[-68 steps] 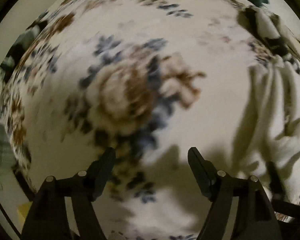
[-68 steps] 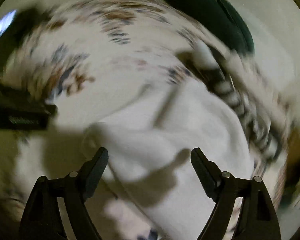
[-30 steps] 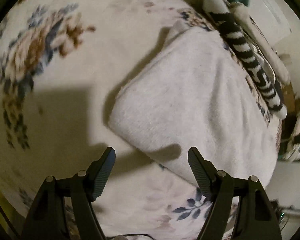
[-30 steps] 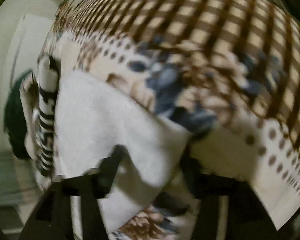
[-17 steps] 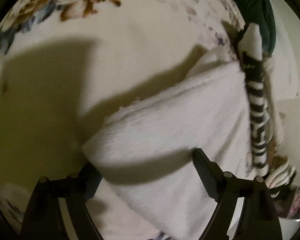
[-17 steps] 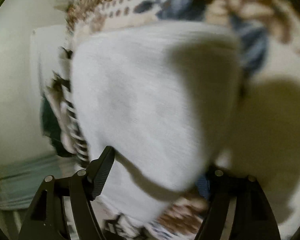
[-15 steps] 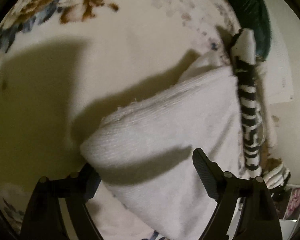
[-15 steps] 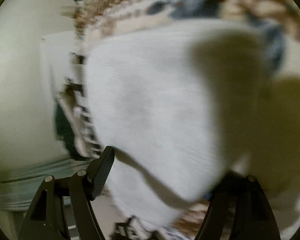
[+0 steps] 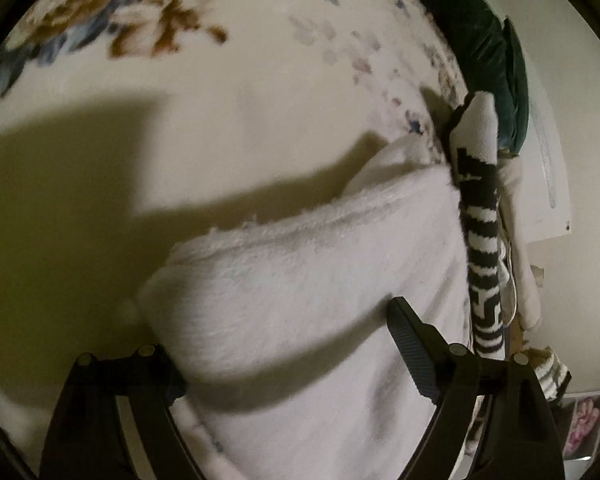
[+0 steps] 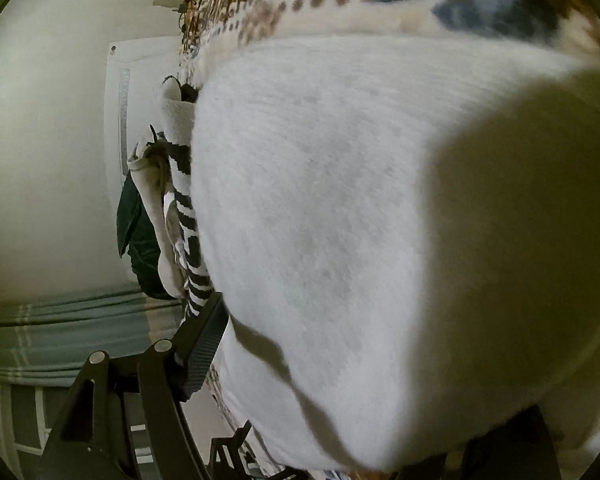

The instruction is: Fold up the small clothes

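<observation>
The thick white fleecy folded cloth (image 9: 320, 312) is lying on the cream blanket with blue and brown flowers (image 9: 228, 92), and both tools are closing in on its near end. The left gripper (image 9: 284, 344) is straddling the near left corner: its jaws are standing wide apart, one finger (image 9: 410, 336) over the top of the cloth, the other tucked at or under the corner. They have just narrowed a little, but I cannot tell whether the pads are pressing yet. The right gripper (image 10: 340, 380) is crowding the same cloth (image 10: 320, 208) from the other side, also spread wide; one ribbed finger (image 10: 204, 344) is showing at the cloth's left edge, the other is buried behind the pile, so whether it is pinching is not clear.

Just beside the cloth's far right edge a black-and-white patterned sock (image 9: 482, 248) is lying lengthwise, with a dark green cushion (image 9: 484, 52) beyond it.

The cloth looks light, soft and floppy, plush enough to compress under the pads and unlikely to slip. Being doubled, it probably needs both layers caught together. I would take hold at the two near corners, right on the hemmed edge (image 9: 300, 224), so the layers lift as one and the middle sags evenly. The sock lies close enough to be dragged along.
</observation>
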Tool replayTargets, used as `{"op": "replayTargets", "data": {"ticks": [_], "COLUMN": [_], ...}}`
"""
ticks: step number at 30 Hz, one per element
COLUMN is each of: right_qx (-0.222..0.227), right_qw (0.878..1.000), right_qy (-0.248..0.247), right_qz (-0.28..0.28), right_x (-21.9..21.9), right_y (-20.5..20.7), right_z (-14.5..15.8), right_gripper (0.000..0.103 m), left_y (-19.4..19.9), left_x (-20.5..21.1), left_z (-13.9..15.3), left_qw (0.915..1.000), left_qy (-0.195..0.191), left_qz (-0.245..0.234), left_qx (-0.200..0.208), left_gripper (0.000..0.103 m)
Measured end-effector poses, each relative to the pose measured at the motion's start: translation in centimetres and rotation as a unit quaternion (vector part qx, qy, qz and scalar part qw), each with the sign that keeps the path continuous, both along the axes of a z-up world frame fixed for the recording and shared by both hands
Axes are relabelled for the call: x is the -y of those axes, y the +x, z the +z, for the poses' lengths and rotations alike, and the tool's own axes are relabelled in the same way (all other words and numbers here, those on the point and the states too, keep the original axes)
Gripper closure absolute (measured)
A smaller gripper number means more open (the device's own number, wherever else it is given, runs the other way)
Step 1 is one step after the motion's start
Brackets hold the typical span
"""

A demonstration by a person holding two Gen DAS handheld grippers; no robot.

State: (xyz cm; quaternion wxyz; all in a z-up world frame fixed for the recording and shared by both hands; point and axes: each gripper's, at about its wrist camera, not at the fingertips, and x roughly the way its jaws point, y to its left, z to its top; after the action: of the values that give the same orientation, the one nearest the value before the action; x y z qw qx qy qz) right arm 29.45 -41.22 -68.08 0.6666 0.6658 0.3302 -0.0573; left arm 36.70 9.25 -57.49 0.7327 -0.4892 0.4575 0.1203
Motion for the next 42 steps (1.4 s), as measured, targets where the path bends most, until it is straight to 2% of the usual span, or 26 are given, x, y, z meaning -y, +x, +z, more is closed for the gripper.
{"op": "replayTargets", "data": {"ticks": [1,2,3,4,5,9,14,17,21,26,30,34,38,41,42], "right_qx": [-0.002,-0.006,-0.007,-0.009,-0.011,-0.013,-0.015,-0.018,-0.045,-0.099,-0.149,-0.195,-0.219,-0.221,-0.218], "right_qw": [1.000,1.000,1.000,1.000,1.000,0.999,0.997,0.996,0.992,0.985,0.978,0.972,0.969,0.970,0.972], "right_qy": [-0.004,-0.009,-0.012,-0.016,-0.024,-0.051,-0.062,-0.065,-0.059,-0.049,-0.032,0.001,0.020,0.028,0.028], "right_qz": [-0.001,-0.003,-0.003,0.000,0.002,0.016,0.040,0.065,0.103,0.136,0.143,0.135,0.113,0.096,0.089], "right_x": [0.0,-0.1,0.0,0.0,0.0,-0.6,-1.6,-2.1,-3.3,-5.5,-7.4,-8.3,-7.9,-7.1,-6.7], "right_y": [0.2,0.3,0.1,0.3,0.3,0.0,-1.1,-2.8,-6.4,-14.5,-22.0,-26.6,-26.6,-23.3,-21.0], "right_z": [0.1,0.2,0.3,0.6,1.1,3.7,7.9,10.4,14.2,18.5,20.0,18.5,15.6,13.5,12.9], "right_gripper": [0.030,0.035,0.059,0.073,0.073,0.078,0.080,0.081,0.081,0.081,0.081,0.081,0.081,0.081,0.081], "left_y": [0.1,0.0,0.0,0.1,-0.1,-0.8,-2.8,-4.7,-10.0,-19.2,-24.2,-26.2,-24.3,-19.4,-17.8], "left_x": [0.2,0.3,0.3,0.4,0.5,-0.1,-0.6,-1.3,-3.5,-6.8,-7.6,-7.8,-7.3,-6.0,-5.6], "left_z": [0.3,0.6,0.9,1.3,1.9,4.9,11.0,14.2,18.9,22.3,23.0,21.3,18.4,16.8,16.5], "left_qw": [0.9998,0.9996,0.9994,0.9989,0.9984,0.9973,0.9934,0.9930,0.9944,0.9978,0.9955,0.9926,0.9937,0.9951,0.9951], "left_qy": [0.018,0.027,0.029,0.036,0.044,0.039,0.039,0.039,0.041,0.030,0.026,0.014,-0.012,-0.008,-0.002], "left_qz": [-0.001,-0.002,-0.009,-0.021,-0.026,-0.038,-0.057,-0.056,-0.059,-0.053,-0.089,-0.106,-0.087,-0.086,-0.089], "left_qx": [0.001,0.005,0.014,0.019,0.025,0.050,0.091,0.097,0.077,0.024,-0.017,-0.058,-0.069,-0.048,-0.042], "left_gripper": [0.035,0.065,0.076,0.078,0.080,0.081,0.081,0.082,0.082,0.082,0.082,0.082,0.082,0.082,0.082]}}
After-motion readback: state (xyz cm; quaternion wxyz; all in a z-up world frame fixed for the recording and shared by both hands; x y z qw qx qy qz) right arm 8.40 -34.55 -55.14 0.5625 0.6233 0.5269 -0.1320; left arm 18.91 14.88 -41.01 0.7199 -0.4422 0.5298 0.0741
